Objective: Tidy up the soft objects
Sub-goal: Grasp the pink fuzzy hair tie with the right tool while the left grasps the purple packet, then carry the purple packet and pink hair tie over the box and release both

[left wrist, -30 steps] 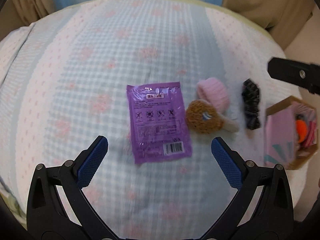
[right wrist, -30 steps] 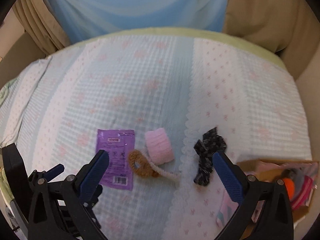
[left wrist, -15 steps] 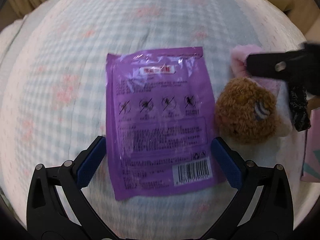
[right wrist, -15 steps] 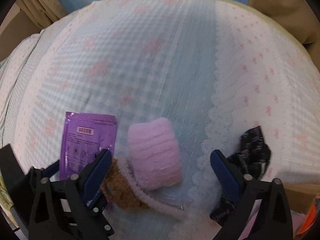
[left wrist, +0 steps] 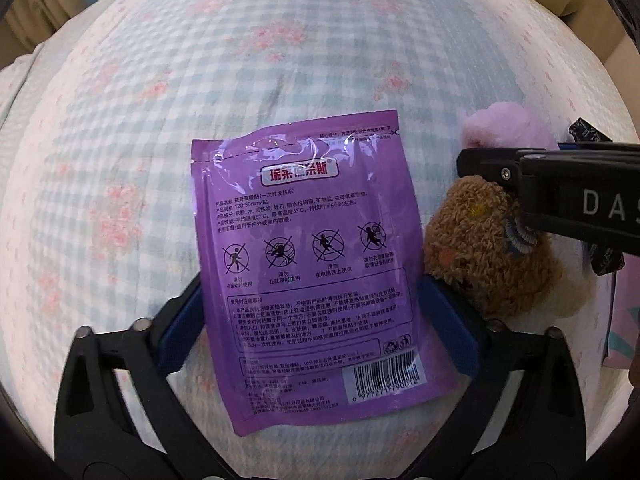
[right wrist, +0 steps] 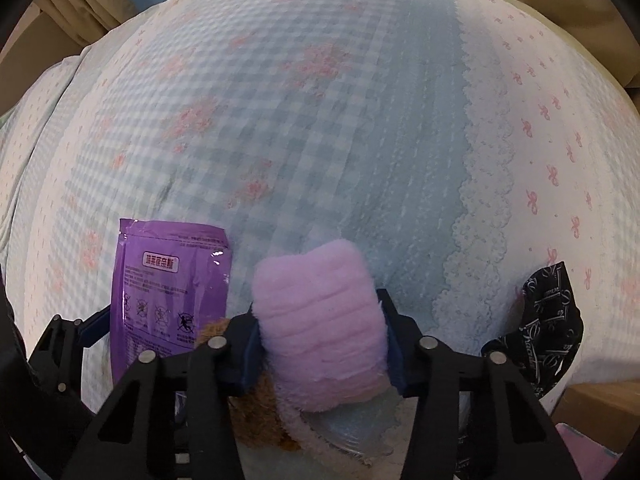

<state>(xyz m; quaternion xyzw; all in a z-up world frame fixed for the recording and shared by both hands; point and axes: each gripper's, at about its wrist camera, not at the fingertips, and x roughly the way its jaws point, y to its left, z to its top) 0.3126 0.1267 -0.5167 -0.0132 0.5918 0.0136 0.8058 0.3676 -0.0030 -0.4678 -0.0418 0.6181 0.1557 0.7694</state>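
Note:
A purple sachet (left wrist: pixel 316 260) lies on the checked bedspread (left wrist: pixel 240 60). My left gripper (left wrist: pixel 316 320) has its blue fingers (left wrist: pixel 182 328) against both side edges of the sachet, shut on it. A brown fuzzy toy (left wrist: pixel 480 248) lies just right of the sachet. My right gripper (right wrist: pixel 320 344) is shut on a pink fluffy roll (right wrist: pixel 320 320), which also shows in the left wrist view (left wrist: pixel 508 128). The sachet also shows in the right wrist view (right wrist: pixel 168 292). The brown toy (right wrist: pixel 256 416) lies under the right gripper.
A black patterned scrunchie (right wrist: pixel 548 320) lies to the right on the bedspread. A cardboard box edge (right wrist: pixel 592 404) with pink contents (left wrist: pixel 624 320) sits at the lower right. Tan cushions border the bed at the back.
Both grippers moved down and forward onto the bed. The left closed onto the purple sachet and the right closed onto the pink roll; both were open before.

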